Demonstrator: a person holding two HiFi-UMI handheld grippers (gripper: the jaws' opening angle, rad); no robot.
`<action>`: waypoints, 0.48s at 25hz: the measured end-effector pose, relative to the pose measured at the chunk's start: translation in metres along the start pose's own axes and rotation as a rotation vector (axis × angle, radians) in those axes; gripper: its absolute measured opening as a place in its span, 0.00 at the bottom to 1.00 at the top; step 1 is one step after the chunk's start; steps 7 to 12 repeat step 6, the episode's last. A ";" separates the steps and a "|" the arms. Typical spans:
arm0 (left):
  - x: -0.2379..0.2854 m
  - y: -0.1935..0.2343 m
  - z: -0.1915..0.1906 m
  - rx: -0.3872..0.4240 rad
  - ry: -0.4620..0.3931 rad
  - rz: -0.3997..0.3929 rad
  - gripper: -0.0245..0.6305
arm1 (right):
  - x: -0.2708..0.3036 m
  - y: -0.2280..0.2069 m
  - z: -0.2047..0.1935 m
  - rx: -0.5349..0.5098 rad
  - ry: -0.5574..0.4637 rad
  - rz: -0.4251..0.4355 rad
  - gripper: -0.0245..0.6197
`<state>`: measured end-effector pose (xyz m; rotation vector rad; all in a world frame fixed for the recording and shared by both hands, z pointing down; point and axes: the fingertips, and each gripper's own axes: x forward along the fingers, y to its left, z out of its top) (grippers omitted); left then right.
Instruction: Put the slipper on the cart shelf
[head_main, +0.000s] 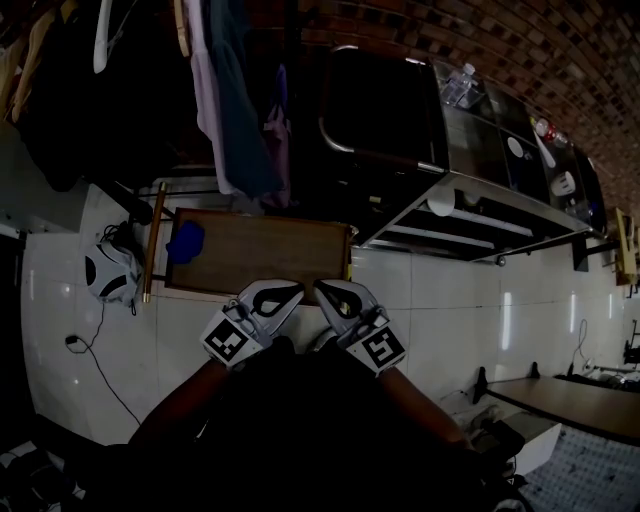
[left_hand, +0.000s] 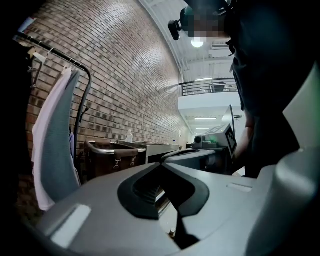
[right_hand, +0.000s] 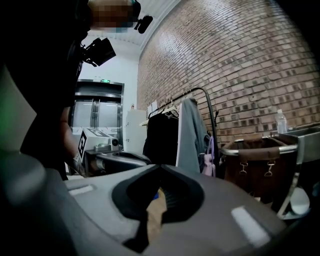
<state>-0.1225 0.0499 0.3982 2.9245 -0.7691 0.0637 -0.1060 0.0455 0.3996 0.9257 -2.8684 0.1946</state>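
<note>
A blue slipper (head_main: 185, 242) lies at the left end of a low wooden board (head_main: 270, 255) on the white floor. The steel cart (head_main: 520, 215) with its shelves stands to the right of the board, a white plate (head_main: 441, 203) on one shelf. Both grippers are held close to my body, just short of the board's near edge. My left gripper (head_main: 298, 289) (left_hand: 161, 163) is shut with nothing in it. Beside it, tip almost to tip, my right gripper (head_main: 318, 288) (right_hand: 160, 166) is shut and empty as well. Through its jaws a sliver of the board (right_hand: 156, 212) shows.
A dark brown hamper (head_main: 380, 110) (left_hand: 112, 155) (right_hand: 255, 160) with a metal rim stands behind the board. Clothes (head_main: 235, 100) hang on a rack at the back left. A black-and-white bag (head_main: 110, 272) and a cable (head_main: 100, 360) lie on the floor to the left. A bottle (head_main: 460, 85) is on the cart top.
</note>
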 end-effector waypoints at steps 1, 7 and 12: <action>0.000 0.000 0.001 0.000 -0.001 0.002 0.04 | 0.000 0.001 0.000 -0.003 -0.001 0.004 0.04; -0.002 -0.003 -0.001 0.000 0.010 0.005 0.04 | -0.001 0.003 0.000 -0.005 0.001 0.011 0.04; -0.002 -0.003 -0.001 0.000 0.010 0.005 0.04 | -0.001 0.003 0.000 -0.005 0.001 0.011 0.04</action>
